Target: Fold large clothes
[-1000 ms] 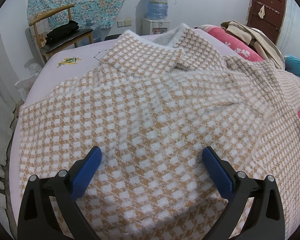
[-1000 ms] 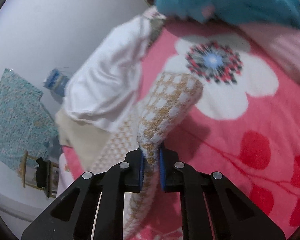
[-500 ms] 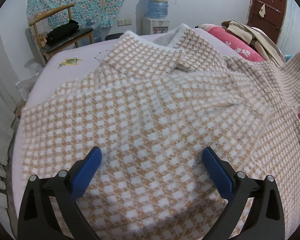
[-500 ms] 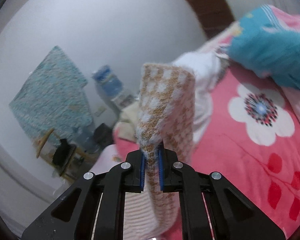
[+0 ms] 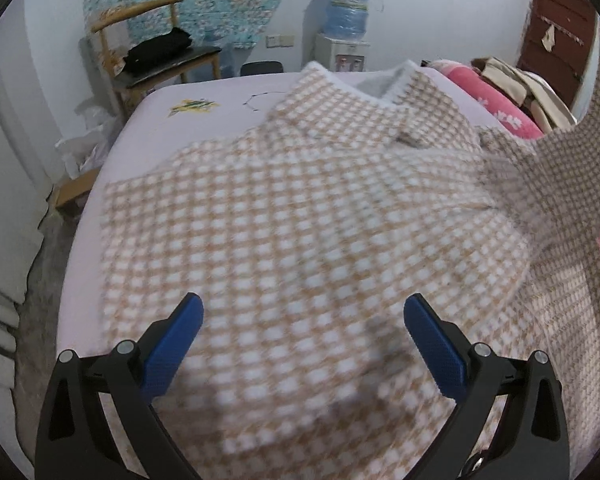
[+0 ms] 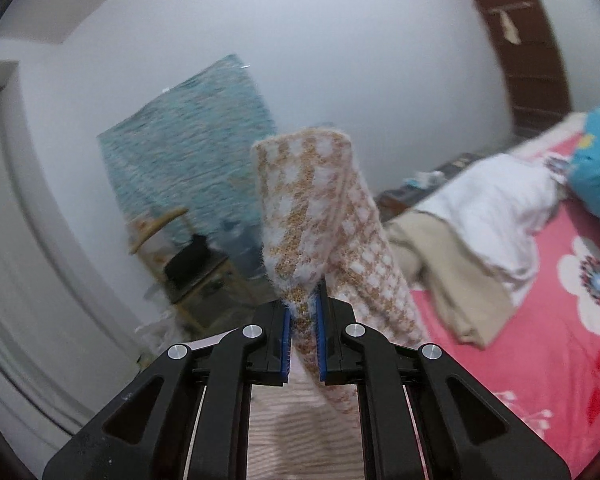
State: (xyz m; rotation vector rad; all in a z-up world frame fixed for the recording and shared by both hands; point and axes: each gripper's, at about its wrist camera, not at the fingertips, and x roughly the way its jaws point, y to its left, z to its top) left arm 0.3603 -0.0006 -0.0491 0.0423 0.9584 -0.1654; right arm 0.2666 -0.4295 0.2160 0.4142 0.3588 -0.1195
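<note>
Tan-and-white houndstooth knit covers most of the bed: one large fuzzy sweater [image 5: 300, 208] is laid flat on the pale lilac sheet [image 5: 156, 120], collar away from the camera, body spread toward the near edge. One sleeve [image 6: 316, 216] has been raised off the pink floral blanket [image 6: 540, 360] and is pinched near its cuff between the blue pads of the right gripper [image 6: 303, 332], whose jaws are pressed together on the fabric. In the left wrist view the same sleeve is seen as a lifted band at the right edge of the frame. The left gripper [image 5: 302, 332] is held with its jaws spread wide above the lower body of the sweater, and nothing is gripped by it; whether its tips touch the knit cannot be told.

The step in hand is judged to be the first sleeve fold, with the task at an early stage, since the body is still fully spread. The next move is likely to call for the sleeve to be carried across the chest and laid flat, while the body is steadied by the open gripper so that the soft knit is not dragged sideways.

Counted: one sweater, two grippers, one wooden chair [image 5: 148, 40] with one dark bundle [image 5: 160, 48] on it, one water dispenser [image 5: 346, 28], one brown door [image 5: 556, 28], and one heap of beige and white clothes [image 6: 472, 240].
</note>
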